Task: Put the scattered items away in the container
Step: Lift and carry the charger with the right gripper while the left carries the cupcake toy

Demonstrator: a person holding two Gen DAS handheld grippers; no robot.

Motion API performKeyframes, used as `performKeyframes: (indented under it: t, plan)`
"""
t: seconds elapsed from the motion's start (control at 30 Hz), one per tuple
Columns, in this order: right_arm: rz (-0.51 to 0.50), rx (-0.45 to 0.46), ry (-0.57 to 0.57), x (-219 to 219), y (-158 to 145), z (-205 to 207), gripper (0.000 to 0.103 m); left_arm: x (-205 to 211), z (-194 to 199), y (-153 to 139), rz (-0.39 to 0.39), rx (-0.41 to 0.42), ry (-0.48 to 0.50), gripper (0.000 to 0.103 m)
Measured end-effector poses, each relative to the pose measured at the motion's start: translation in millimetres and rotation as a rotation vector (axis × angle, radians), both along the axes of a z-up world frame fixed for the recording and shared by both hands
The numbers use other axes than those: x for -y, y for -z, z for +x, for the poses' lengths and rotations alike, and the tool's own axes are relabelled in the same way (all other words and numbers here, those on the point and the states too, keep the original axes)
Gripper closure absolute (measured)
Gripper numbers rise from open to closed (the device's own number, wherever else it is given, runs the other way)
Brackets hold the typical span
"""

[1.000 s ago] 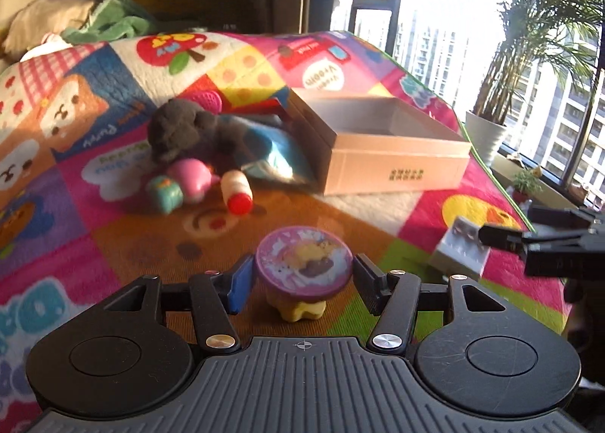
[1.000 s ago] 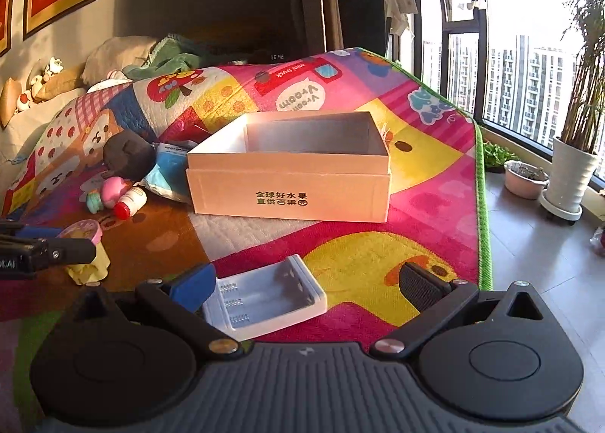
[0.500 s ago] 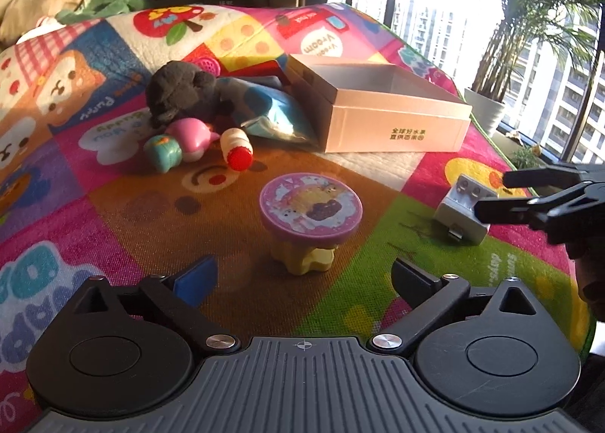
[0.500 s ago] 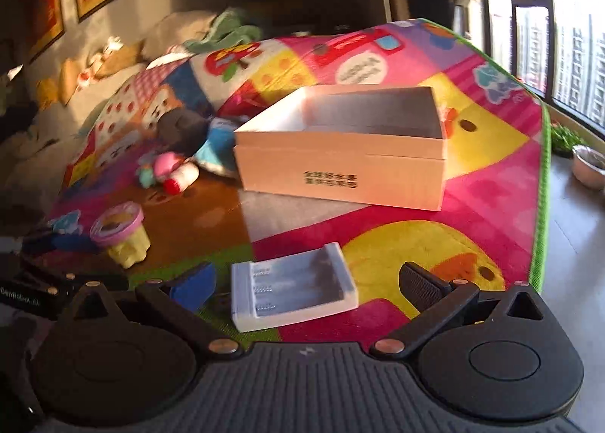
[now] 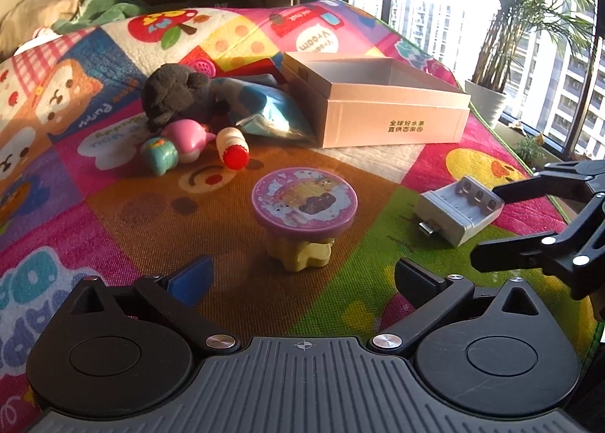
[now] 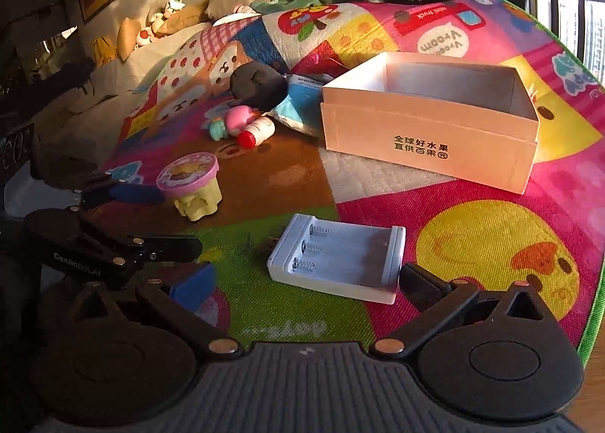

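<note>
— What differs with the left gripper point(image 5: 302, 278)?
— Its jaws, earlier closed around the purple-lidded toy point(image 5: 304, 206), now stand wide and pulled back.
— And the right gripper point(image 6: 304, 282)?
— Nearer the battery case point(image 6: 340, 263).

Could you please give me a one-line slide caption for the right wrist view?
Open right gripper approaches a white battery charger on the play mat, the empty cardboard box beyond.

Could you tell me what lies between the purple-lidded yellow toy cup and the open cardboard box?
Only bare play mat lies between the purple-lidded yellow toy cup and the open cardboard box; the left wrist view shows it.
</note>
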State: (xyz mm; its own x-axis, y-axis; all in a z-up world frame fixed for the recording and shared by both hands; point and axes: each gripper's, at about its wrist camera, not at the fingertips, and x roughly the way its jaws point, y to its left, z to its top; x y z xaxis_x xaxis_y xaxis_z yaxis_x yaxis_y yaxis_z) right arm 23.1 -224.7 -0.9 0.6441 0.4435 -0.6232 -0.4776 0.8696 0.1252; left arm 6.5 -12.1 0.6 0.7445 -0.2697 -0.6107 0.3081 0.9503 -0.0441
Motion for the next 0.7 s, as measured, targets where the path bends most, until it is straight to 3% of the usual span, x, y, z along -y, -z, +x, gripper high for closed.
performKeyframes:
  t: [0.17, 0.37, 0.47, 0.7]
  plan:
    - [-0.097, 0.068, 0.145, -20.1, 0.6, 5.4, 0.0, 2.3, -0.8, 1.0, 0.021, 0.005, -0.001, 0.0]
    - [-0.145, 0.066, 0.166, -35.9, 9.9, 14.0, 0.0, 2.4, -1.1, 0.9, 0.015, 0.007, -0.001, 0.0]
    - [-0.154, 0.085, 0.174, -34.2, 8.2, 10.0, 0.01, 1.8, -1.1, 0.7, 0.011, 0.007, -0.003, 0.0]
    - [-0.165, 0.098, 0.222, -19.0, 9.3, 0.3, 0.011, 1.0, 0.2, 0.5, 0.005, 0.0, -0.007, 0.0]
